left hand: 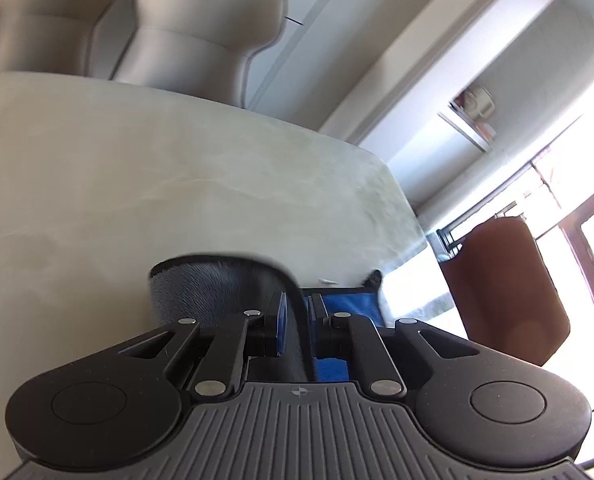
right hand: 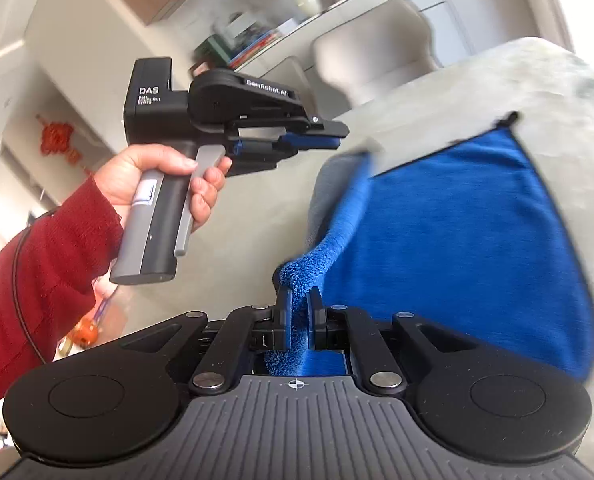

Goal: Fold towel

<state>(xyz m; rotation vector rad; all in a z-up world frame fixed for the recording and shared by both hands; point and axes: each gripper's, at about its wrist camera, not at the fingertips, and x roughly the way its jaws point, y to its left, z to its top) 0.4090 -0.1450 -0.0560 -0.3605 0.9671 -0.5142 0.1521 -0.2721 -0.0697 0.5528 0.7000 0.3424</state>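
1. Blue towel (right hand: 449, 240) lies spread on the table (right hand: 557, 92); only my right view shows my left hand (right hand: 157, 176).
2. My right fingers (right hand: 299, 312) pinch the towel's edge.
3. My left fingers (left hand: 297, 320) pinch its grey side, tipped down.

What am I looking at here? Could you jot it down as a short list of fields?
Activity: folding a towel
Towel: blue on one face, grey on the other, partly lifted
Surface: pale table
Left gripper: shut on a towel edge
Right gripper: shut on another towel edge
Person: hand, red sleeve
Background: beige chairs, shelves
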